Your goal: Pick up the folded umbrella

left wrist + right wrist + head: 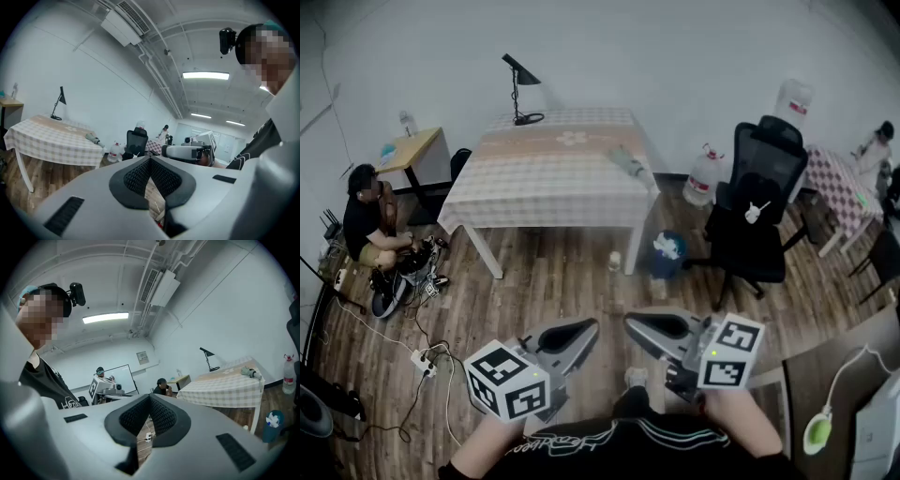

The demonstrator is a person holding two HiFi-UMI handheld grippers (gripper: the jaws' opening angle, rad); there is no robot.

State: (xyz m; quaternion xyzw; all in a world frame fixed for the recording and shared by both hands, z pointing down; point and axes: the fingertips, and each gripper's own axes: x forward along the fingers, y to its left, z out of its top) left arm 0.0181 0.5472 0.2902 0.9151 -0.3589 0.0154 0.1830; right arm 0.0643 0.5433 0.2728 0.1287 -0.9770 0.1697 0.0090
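Wood-plank flooring runs ahead of both tools to a table (534,192) under a checked cloth. The folded umbrella (630,164) lies on that tabletop, close to the edge on the right gripper's side and well apart from either tool. The left gripper (584,330) and right gripper (639,328) are held low near the person's body. Each has its jaws pressed together with nothing between them.

The step in hand looks like the approach, with the grasp not yet begun. The right gripper sits on the umbrella's side, so it seems the better choice. Its jaws should part before it arrives, not over the cloth. It should come across the umbrella's short axis at mid-length, one pad on each side of the bundled fabric, and close there rather than on a tapered end. The umbrella rests near the table edge, so a sideways nudge could roll it off; a descent from above is safer than a push.

Counted ahead of the tools:
- one checked table carrying the umbrella
- one black office chair (757,220), off toward the right gripper's side
- two water bottles (704,177)
- one desk lamp (519,89), at the table's far edge
- one umbrella
- two grippers
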